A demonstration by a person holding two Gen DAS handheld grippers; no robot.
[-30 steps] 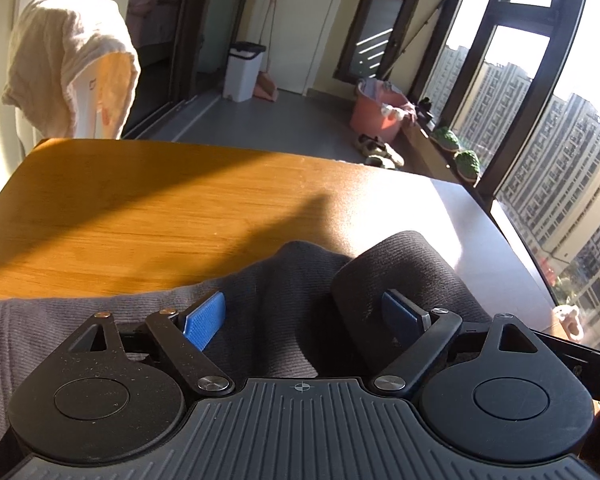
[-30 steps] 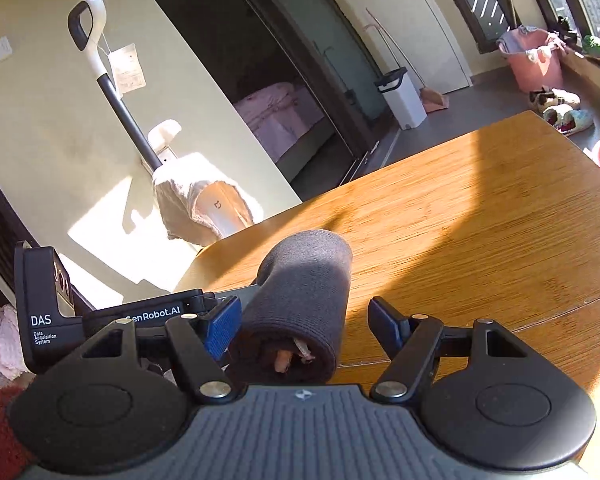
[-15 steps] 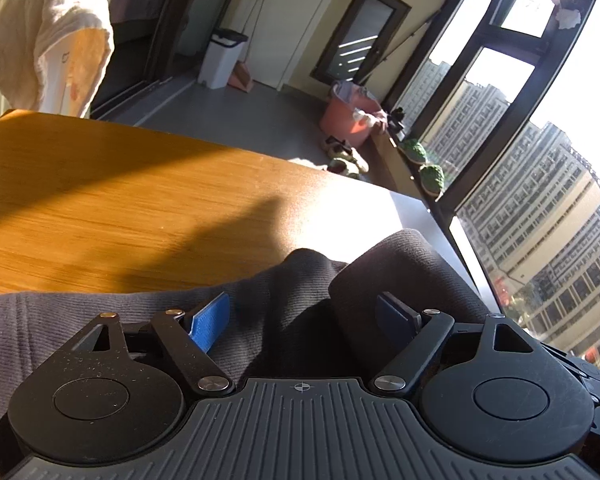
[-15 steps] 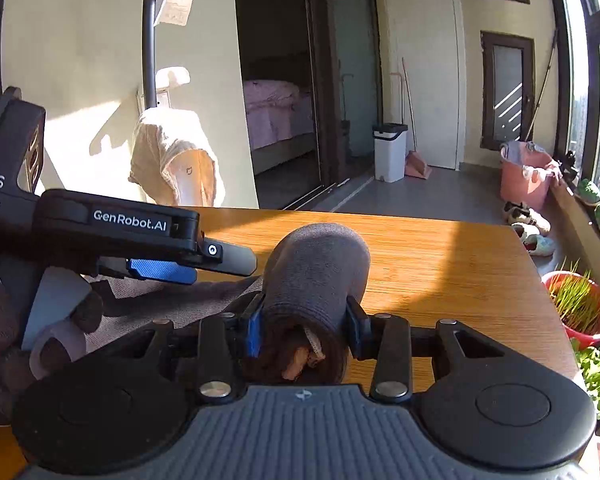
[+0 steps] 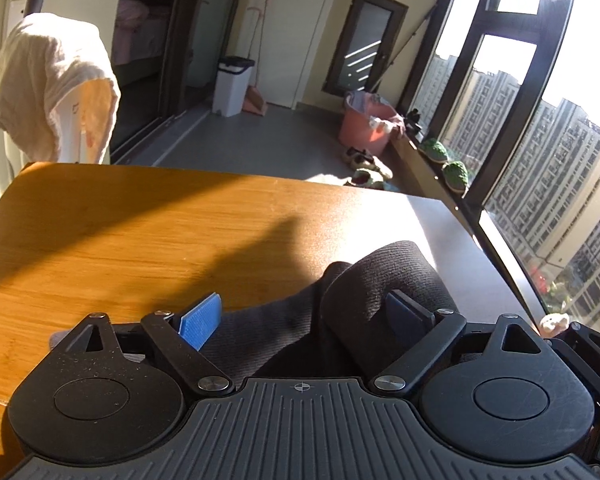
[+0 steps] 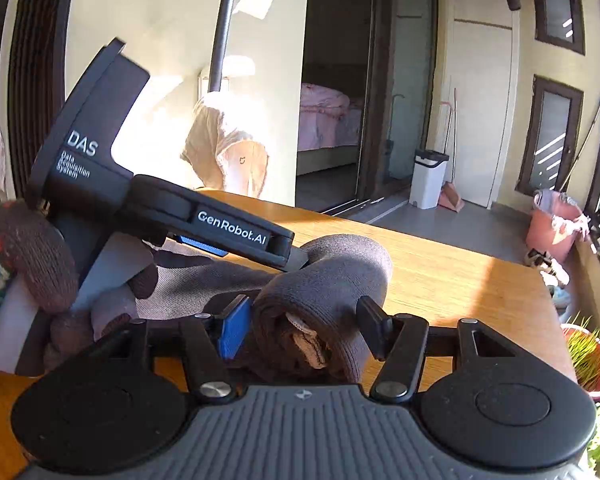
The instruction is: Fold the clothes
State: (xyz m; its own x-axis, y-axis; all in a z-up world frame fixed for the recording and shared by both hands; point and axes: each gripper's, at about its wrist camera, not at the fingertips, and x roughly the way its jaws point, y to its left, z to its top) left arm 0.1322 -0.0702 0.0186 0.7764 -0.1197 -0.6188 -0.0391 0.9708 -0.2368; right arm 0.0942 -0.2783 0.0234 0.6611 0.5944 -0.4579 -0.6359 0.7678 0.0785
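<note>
A dark grey garment (image 5: 260,332) lies on the wooden table (image 5: 140,240), with one end wound into a thick roll (image 5: 384,280). My left gripper (image 5: 304,316) straddles the cloth; its jaws are opening wide, and the right blue pad rests against the roll without pinching it. In the right wrist view the roll (image 6: 332,280) sits end-on between the fingers of my right gripper (image 6: 304,328). Those jaws are opening too, and the cloth lies loose between them. A gloved hand (image 6: 40,256) holds the left device's housing (image 6: 100,148) just left of the roll.
A cream towel (image 5: 56,88) hangs beyond the table's far left corner. On the floor behind stand a white bin (image 5: 232,88) and a pink bucket (image 5: 364,124). Tall windows run along the right. A red pot of grass (image 6: 588,360) stands past the table's right edge.
My right gripper closed on the roll, then let its jaws spread again while rolling upright. The left jaws widened. Less cloth now shows on the left of the left view.
</note>
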